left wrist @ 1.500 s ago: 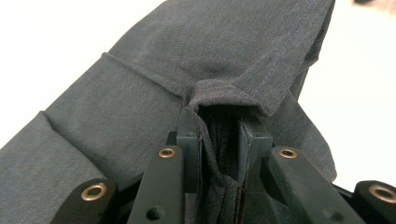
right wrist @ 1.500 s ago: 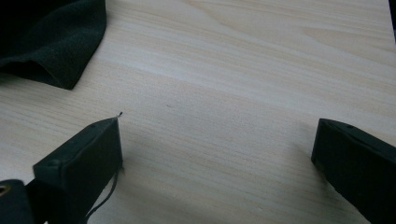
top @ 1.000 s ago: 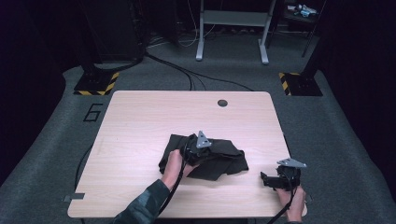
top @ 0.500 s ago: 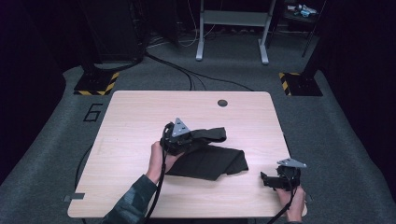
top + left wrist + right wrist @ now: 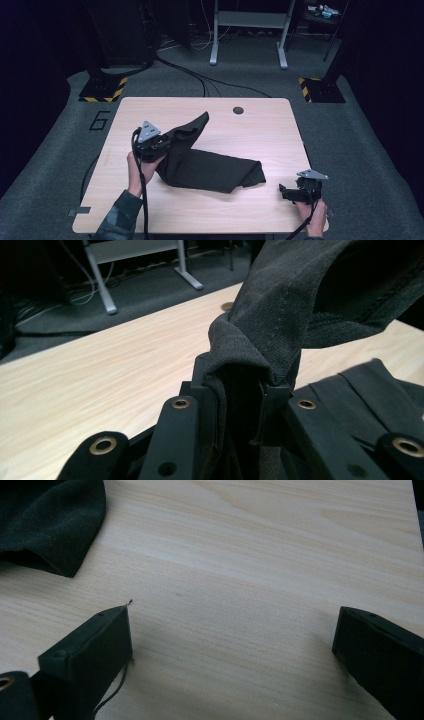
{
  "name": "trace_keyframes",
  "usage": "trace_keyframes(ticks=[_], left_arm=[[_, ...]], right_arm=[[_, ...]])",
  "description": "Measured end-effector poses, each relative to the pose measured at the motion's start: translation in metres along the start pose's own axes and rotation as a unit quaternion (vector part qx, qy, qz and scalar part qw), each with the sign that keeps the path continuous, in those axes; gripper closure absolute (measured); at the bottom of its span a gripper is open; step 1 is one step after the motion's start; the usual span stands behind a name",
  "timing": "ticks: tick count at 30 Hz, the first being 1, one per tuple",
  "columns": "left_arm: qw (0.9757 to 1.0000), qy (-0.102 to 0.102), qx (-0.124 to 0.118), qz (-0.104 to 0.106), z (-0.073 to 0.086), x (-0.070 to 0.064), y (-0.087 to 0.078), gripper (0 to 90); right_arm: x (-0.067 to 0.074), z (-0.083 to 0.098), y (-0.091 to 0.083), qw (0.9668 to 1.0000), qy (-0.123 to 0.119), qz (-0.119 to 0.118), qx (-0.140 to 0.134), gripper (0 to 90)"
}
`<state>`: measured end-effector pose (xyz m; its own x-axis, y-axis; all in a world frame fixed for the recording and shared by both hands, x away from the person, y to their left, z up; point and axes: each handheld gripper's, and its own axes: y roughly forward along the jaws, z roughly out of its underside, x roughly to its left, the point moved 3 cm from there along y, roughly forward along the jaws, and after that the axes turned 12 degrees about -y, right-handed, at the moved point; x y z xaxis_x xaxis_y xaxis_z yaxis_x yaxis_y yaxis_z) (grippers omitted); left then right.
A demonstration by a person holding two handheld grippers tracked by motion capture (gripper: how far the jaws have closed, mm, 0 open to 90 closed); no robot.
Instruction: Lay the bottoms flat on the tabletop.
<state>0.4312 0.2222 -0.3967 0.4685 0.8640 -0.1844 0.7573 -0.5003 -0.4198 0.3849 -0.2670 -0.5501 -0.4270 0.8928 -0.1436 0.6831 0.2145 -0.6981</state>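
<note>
A black garment [image 5: 210, 167] lies across the middle of the light wooden table [image 5: 260, 125]. My left gripper [image 5: 162, 142] is shut on one end of it and holds that end up and to the left, so a strip of fabric rises off the table. In the left gripper view, a bunched fold of the dark cloth [image 5: 260, 340] is pinched between the two black jaws. My right gripper [image 5: 287, 192] rests at the table's front right corner, jaws wide apart over bare wood, with a corner of the garment [image 5: 50, 525] off to its upper left.
A round black grommet [image 5: 238, 110] sits near the table's far edge. A white desk frame [image 5: 247, 35] and cables lie on the floor behind. Yellow-black striped bases [image 5: 102, 90] stand at both far corners.
My left gripper has moved left and upward with the garment's end, stretching the cloth out from a crumpled heap. The right gripper has stayed in place.
</note>
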Motion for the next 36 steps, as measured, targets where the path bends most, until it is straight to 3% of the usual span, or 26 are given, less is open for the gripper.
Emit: trace_keyframes(ticks=[1, 2, 7, 10, 13, 14, 15, 16, 17, 19, 20, 21, 23, 24, 26, 31, 33, 34, 36], left_arm=[[1.0, 0.0, 0.0, 0.0, 0.0, 0.0, 0.0, 75.4], [0.9999, -0.01, -0.005, -0.011, 0.003, 0.01, -0.006, 75.4], [0.9984, -0.043, -0.017, -0.032, 0.01, 0.031, -0.017, 74.7], [0.9965, -0.064, -0.015, -0.051, 0.019, 0.051, -0.026, 73.1], [0.9929, -0.09, -0.013, -0.076, 0.031, 0.072, -0.034, 67.4], [0.9892, -0.113, -0.004, -0.092, 0.043, 0.086, -0.039, 59.9], [0.9877, -0.12, 0.006, -0.1, 0.049, 0.094, -0.041, 54.5], [0.9877, -0.12, 0.006, -0.1, 0.049, 0.094, -0.041, 51.2], [0.9856, -0.132, 0.013, -0.105, 0.057, 0.101, -0.041, 51.2], [0.9815, -0.146, 0.035, -0.119, 0.073, 0.115, -0.042, 42.5], [0.9792, -0.16, 0.04, -0.119, 0.081, 0.121, -0.042, 34.4], [0.976, -0.172, 0.053, -0.123, 0.088, 0.126, -0.043, 34.4], [0.972, -0.189, 0.059, -0.127, 0.098, 0.135, -0.05, 24.4], [0.9681, -0.197, 0.065, -0.141, 0.104, 0.142, -0.058, 22.5], [0.9676, -0.198, 0.07, -0.14, 0.108, 0.144, -0.062, 21.6], [0.9641, -0.2, 0.06, -0.164, 0.117, 0.153, -0.08, 17.5], [0.9662, -0.195, 0.051, -0.161, 0.113, 0.154, -0.084, 17.2], [0.969, -0.184, 0.047, -0.158, 0.107, 0.153, -0.083, 16.8], [0.9701, -0.178, 0.05, -0.158, 0.104, 0.152, -0.082, 16.8]], right_arm=[[0.0, 0.0, 0.0, 1.0, 0.0, 0.0, 0.0, 1.9], [0.0, 0.0, 0.0, 1.0, 0.0, 0.001, 0.0, 2.0], [0.0, 0.0, 0.0, 1.0, 0.0, 0.0, 0.001, 1.9], [0.0, 0.0, 0.0, 1.0, 0.0, 0.0, 0.001, 1.9], [0.0, 0.0, 0.0, 1.0, 0.0, 0.0, 0.001, 1.9], [0.0, 0.0, 0.0, 1.0, 0.001, 0.001, 0.001, 1.9], [0.0, 0.0, 0.0, 1.0, 0.001, 0.001, 0.002, 1.9], [0.0, 0.0, 0.0, 1.0, 0.001, 0.001, 0.002, 1.9], [0.001, 0.0, 0.0, 1.0, 0.005, 0.002, 0.002, 1.9], [0.001, -0.001, 0.0, 1.0, 0.006, 0.002, 0.007, 1.8], [0.0, -0.002, 0.0, 0.9999, 0.003, 0.001, 0.01, 1.8], [0.0, -0.002, 0.0, 0.9999, 0.003, 0.001, 0.01, 1.8], [-0.001, -0.003, -0.001, 0.9998, 0.009, -0.005, 0.016, 2.2], [-0.002, -0.004, -0.002, 0.9998, 0.011, -0.007, 0.018, 2.4], [-0.001, -0.007, -0.003, 0.9997, 0.014, -0.007, 0.016, 2.1], [0.017, -0.029, -0.014, 0.9998, 0.004, -0.018, -0.006, 2.5], [0.034, -0.046, -0.013, 0.9991, -0.005, -0.037, -0.018, 2.5], [0.041, -0.053, -0.012, 0.9987, -0.011, -0.046, -0.02, 2.6], [0.048, -0.06, -0.01, 0.9982, -0.012, -0.054, -0.022, 2.7]])
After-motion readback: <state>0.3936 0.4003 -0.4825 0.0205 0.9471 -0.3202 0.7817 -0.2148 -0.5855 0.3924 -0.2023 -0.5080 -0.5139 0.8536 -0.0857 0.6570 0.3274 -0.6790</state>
